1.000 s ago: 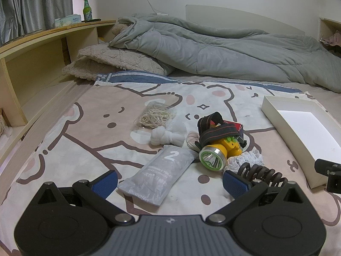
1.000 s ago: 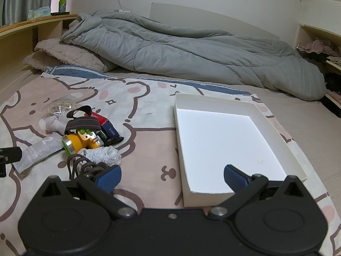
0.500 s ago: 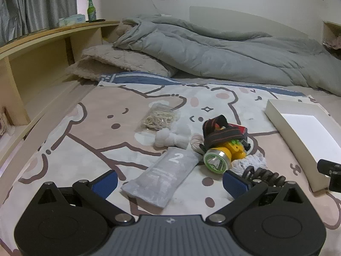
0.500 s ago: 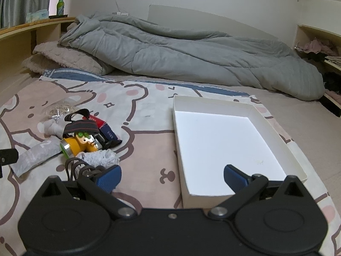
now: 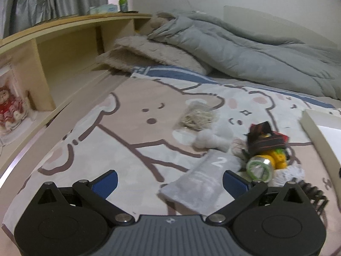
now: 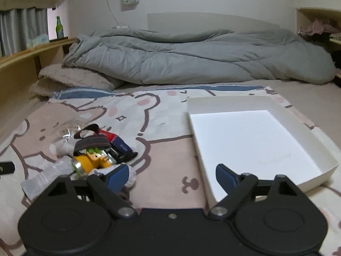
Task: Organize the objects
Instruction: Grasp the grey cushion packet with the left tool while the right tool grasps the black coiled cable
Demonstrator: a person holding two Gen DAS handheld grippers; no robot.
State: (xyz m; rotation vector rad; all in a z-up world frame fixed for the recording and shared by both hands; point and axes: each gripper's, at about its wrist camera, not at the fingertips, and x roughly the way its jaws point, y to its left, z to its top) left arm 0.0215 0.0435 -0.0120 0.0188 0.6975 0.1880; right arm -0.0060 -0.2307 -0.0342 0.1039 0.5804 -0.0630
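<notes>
A clutter pile, led by a yellow headlamp with a black strap, lies on the cartoon-print bedsheet beside the empty white cardboard box. The left claw gapes empty; the right claw is closing on nothing, probably nearing a first pick that needs lowering over one item

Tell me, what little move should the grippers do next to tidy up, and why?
Probably the left gripper should ease forward over the grey pouch marked 2, the nearest of the pile. Its jaws are open with nothing gripped, and the white box is still bare inside. The right gripper, its jaws closing on nothing, hangs between pile and box.
</notes>
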